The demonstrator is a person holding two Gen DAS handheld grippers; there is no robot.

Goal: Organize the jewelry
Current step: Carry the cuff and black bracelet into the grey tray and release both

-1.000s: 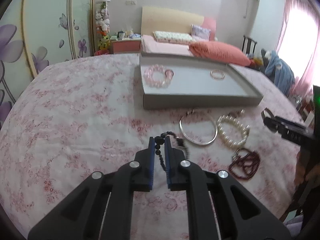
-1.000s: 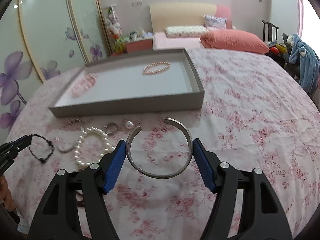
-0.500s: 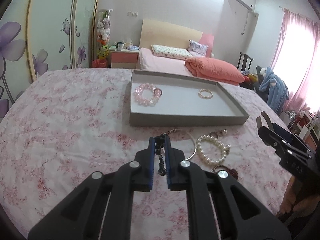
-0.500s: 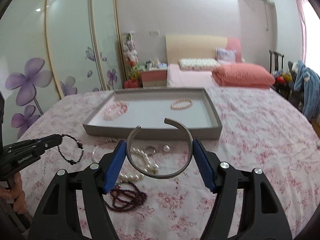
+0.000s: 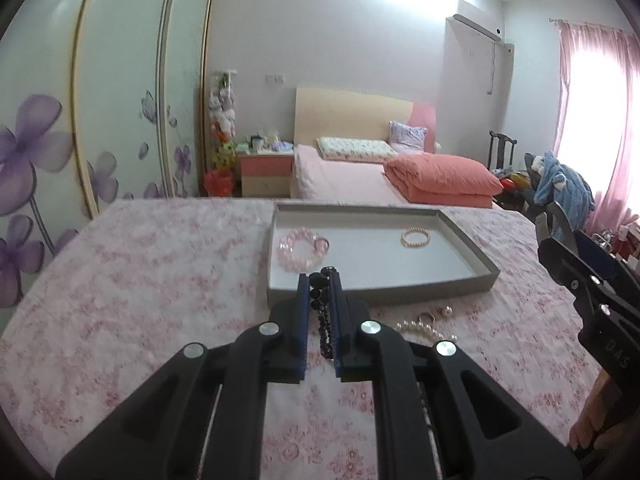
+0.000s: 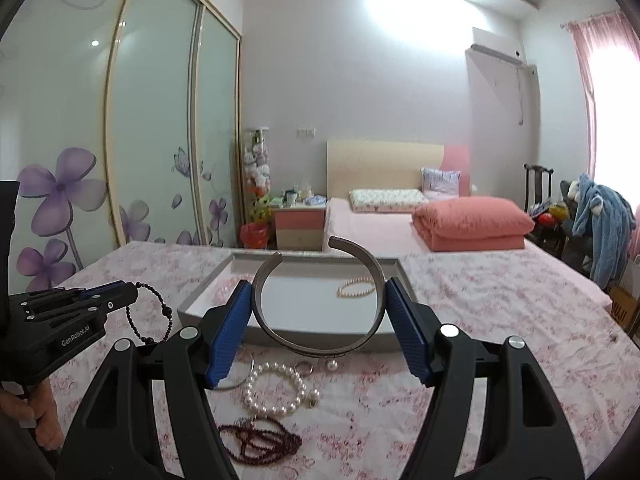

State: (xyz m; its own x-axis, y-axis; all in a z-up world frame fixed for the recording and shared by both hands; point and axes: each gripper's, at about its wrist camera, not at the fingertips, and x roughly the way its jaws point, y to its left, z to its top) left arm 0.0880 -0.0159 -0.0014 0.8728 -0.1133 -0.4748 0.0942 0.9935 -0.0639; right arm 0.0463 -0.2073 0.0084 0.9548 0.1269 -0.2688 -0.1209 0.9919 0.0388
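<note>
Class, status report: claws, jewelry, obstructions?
Left claw shut on black bead bracelet. Right claw shut on open silver cuff bangle. Grey tray unobstructed.

We see a bright room lit by a blown-out window [image 5: 592, 128] at right and ceiling glare, with fisheye bending, dark corners and soft focus throughout.

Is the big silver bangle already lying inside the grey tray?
No, the right gripper holds the silver bangle above the bedspread, short of the grey tray.
</note>
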